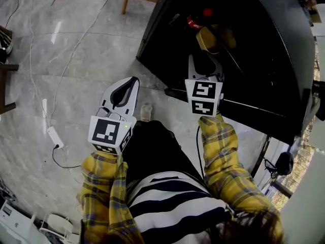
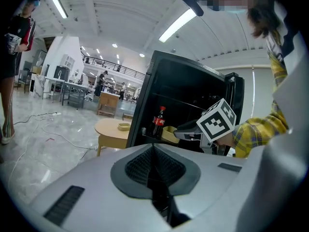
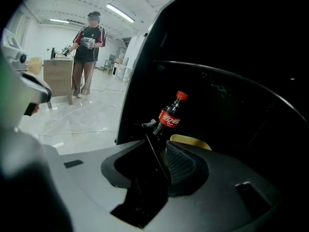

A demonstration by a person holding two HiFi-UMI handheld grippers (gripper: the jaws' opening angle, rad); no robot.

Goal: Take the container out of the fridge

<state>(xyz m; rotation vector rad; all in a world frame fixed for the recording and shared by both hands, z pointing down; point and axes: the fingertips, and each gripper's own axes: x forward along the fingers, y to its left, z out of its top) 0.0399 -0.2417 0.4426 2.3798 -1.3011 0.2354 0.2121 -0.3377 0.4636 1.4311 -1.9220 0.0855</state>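
The black fridge (image 1: 264,50) stands open. On its shelf sit a yellow container (image 1: 214,38) and, beside it, a cola bottle (image 1: 195,20) with a red cap. My right gripper (image 1: 205,59) is at the front of the fridge, just short of the container, and is open. In the right gripper view the container (image 3: 191,141) shows as a yellow rim behind the right pad (image 3: 181,163), with the bottle (image 3: 170,118) upright to its left. Nothing sits between the pads. My left gripper (image 1: 133,81) hangs over the floor left of the fridge, shut and empty.
A round wooden table (image 2: 114,127) stands left of the fridge. White cables (image 1: 38,75) and a power strip (image 1: 53,135) lie on the marble floor. One person (image 3: 87,52) stands across the room and another (image 2: 13,47) at the far left.
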